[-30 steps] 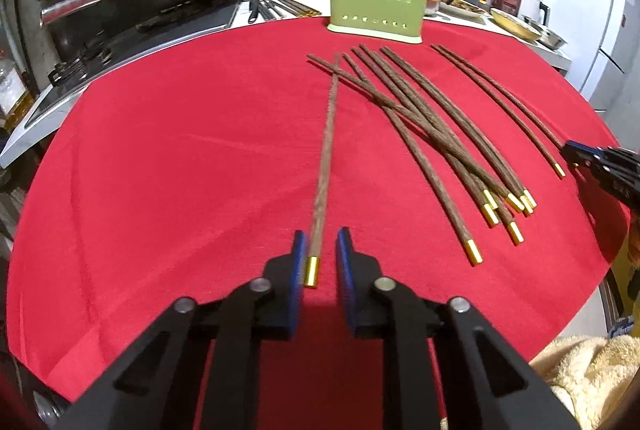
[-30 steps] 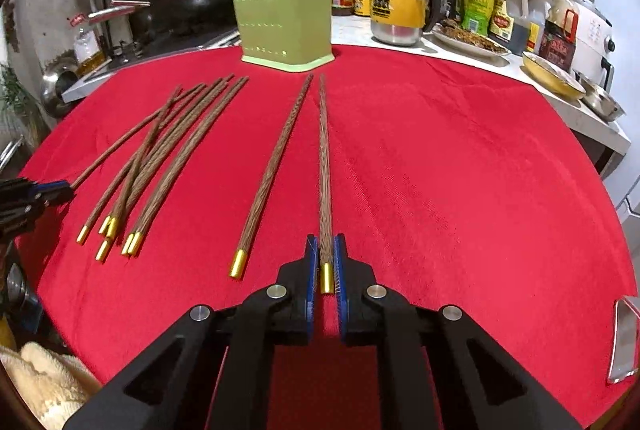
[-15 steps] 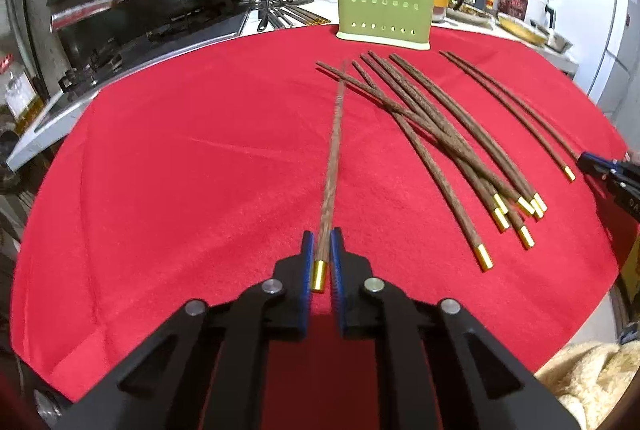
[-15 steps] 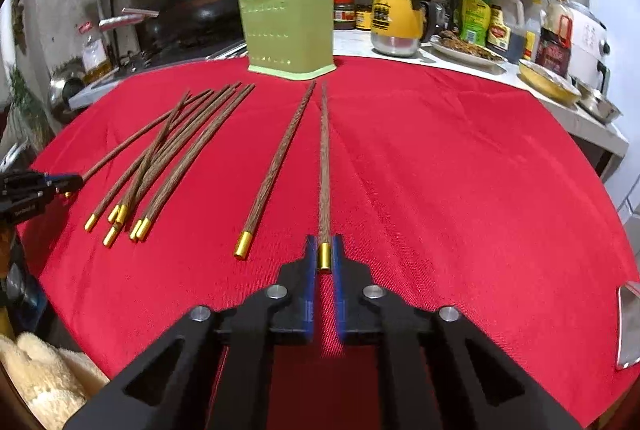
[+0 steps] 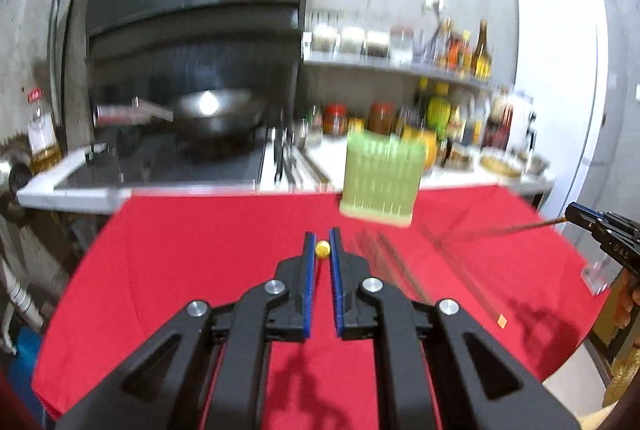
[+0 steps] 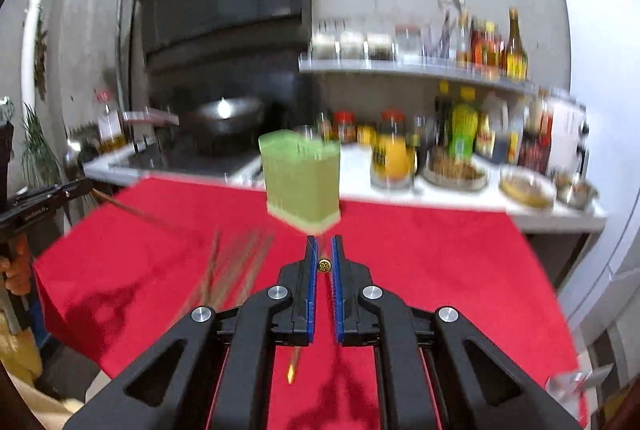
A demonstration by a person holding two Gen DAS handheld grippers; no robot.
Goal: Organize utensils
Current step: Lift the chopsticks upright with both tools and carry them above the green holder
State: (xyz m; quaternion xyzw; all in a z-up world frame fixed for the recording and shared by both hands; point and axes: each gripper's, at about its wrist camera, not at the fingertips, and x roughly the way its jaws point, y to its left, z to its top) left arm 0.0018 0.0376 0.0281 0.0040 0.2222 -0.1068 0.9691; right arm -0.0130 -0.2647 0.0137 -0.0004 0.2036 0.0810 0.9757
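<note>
My left gripper (image 5: 321, 242) is shut on a brown chopstick, of which only the gold end cap (image 5: 322, 249) shows between the blue pads. My right gripper (image 6: 323, 251) is shut on another chopstick, its gold cap (image 6: 324, 265) seen end-on. Both are held above the red cloth (image 5: 180, 270). Each gripper shows in the other's view: the right gripper (image 5: 600, 226) with its chopstick shaft (image 5: 512, 229), and the left gripper (image 6: 48, 198) with its shaft (image 6: 136, 215). The green perforated holder (image 5: 380, 182) (image 6: 300, 182) stands at the cloth's far edge. Several loose chopsticks (image 6: 232, 270) lie blurred on the cloth.
Behind the cloth are a stove with a dark wok (image 5: 216, 118), a counter with bottles, jars, a yellow mug (image 6: 392, 158) and steel bowls (image 6: 528, 186), and a shelf above. A white fridge (image 5: 560, 90) stands at the right. A person's hand (image 6: 16, 270) holds the left gripper's handle.
The left jaws closed on a chopstick's gold end. Both grippers then rose from the cloth and tipped upward, each lifting its chopstick; the other chopsticks stayed on the cloth.
</note>
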